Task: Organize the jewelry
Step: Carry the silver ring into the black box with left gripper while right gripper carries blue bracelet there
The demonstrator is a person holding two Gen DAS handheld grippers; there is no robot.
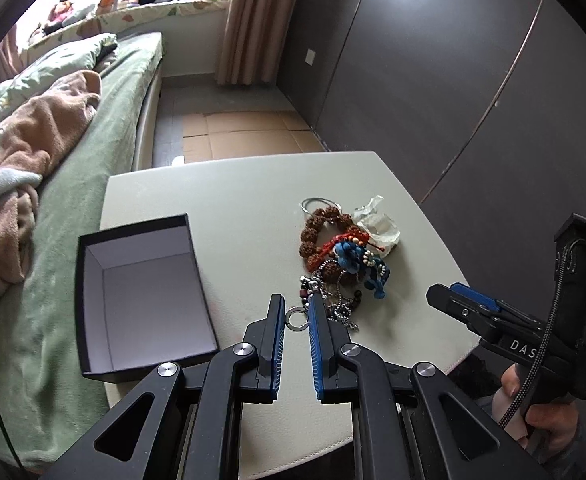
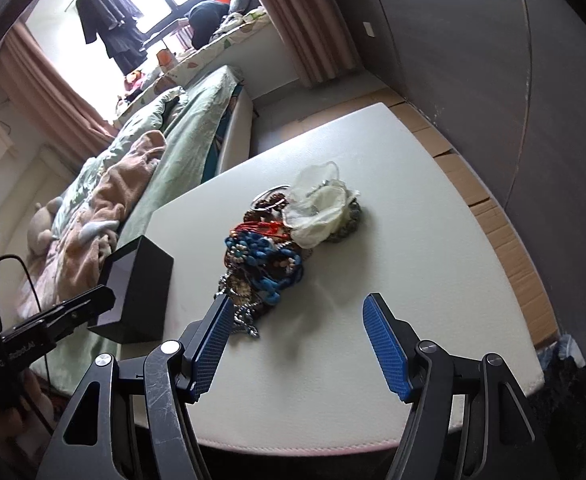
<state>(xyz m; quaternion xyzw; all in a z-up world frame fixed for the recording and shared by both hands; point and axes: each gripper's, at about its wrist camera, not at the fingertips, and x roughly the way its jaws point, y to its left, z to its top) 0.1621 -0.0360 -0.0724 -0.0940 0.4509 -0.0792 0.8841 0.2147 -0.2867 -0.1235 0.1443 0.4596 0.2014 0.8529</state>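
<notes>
Loosely, ribbed blue left gripper [image 1: 297,312] brackets metal ring [image 1: 296,317].

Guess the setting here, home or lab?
Home, almost certainly a bedroom: a bed with rumpled blankets runs beside the small white table, pink curtains frame a window with clothes hanging, and a cluttered window seat sits beyond.
</notes>
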